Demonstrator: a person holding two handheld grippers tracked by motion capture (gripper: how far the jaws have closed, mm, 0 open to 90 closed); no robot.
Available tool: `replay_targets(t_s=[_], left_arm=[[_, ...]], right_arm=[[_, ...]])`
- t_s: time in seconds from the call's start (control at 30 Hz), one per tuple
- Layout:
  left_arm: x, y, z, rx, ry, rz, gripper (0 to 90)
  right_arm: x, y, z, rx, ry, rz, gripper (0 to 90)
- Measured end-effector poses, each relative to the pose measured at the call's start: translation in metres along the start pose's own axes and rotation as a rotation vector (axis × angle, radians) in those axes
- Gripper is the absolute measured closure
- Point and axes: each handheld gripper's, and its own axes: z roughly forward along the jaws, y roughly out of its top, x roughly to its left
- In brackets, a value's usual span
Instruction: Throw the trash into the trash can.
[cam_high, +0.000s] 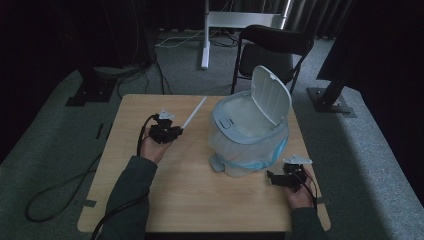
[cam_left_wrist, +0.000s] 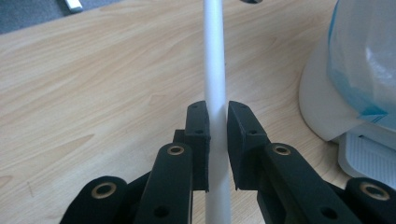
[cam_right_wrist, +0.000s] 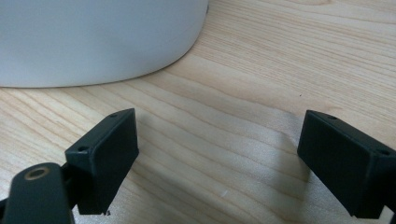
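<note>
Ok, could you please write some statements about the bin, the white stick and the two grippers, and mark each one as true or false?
1. The left gripper is shut on the white stick. True.
2. The lid of the bin is closed. False: it stands open.
3. The right gripper holds the bin. False: its jaws are open and empty, over the table.
4. The bin has a plastic liner inside. True.
5. The bin lies on its side. False: it stands upright.
</note>
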Motion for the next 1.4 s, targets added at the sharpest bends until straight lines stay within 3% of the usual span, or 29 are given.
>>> replay_targets(t_s=[0.8, 1.4], left_arm=[[-0.01, 0.014, -0.04, -0.108, -0.002, 0.05, 79.4], [-0.019, 0.024, -0.058, -0.159, -0.003, 0.084, 79.4]], right_arm=[[0.0, 0.0, 0.0, 0.0, 0.0, 0.0, 11.3], [0.0, 0.0, 0.0, 0.0, 0.0, 0.0, 11.3]])
